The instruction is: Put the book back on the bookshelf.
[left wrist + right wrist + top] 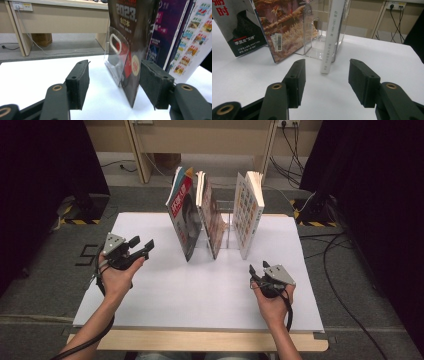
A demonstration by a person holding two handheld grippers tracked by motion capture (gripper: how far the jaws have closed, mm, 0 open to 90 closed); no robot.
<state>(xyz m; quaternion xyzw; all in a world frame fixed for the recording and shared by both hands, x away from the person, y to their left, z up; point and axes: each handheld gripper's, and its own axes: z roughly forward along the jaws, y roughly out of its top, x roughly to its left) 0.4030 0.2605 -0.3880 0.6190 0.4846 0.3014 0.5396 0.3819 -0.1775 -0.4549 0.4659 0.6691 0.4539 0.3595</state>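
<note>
- A person sits at a white-topped table (165, 295) and holds a two-jaw claw in each hand; a clear acrylic book stand (226, 227) stands toward the far side of the table with three books propped in it.
- The left book (182, 217) has a red and grey cover and leans to the left. The middle book (210, 215) leans beside it, and the right book (248, 212), its cover a grid of small pictures, stands nearly upright at the stand's right end.
- The left claw (142, 245) hovers over the table's left part, pointing toward the left book. Its jaws stand apart and hold nothing.
- In the left gripper view, the dark lower corner of the left book (132, 50) sits between the two black pads, though farther off (the pads do not touch it).
- The right claw (257, 269) rests low near the table's right front, jaws wide apart and empty. In the right gripper view it looks straight at the white spine of the right book (332, 37), which stands ahead of the jaws, not between them.
- As a judgement, the work looks to be at its very start: all three books sit in the stand and none is gripped.
- What seems left is nearly everything: closing in on a book, clamping it, then lifting it out or straightening it (which of the two cannot be told).
</note>
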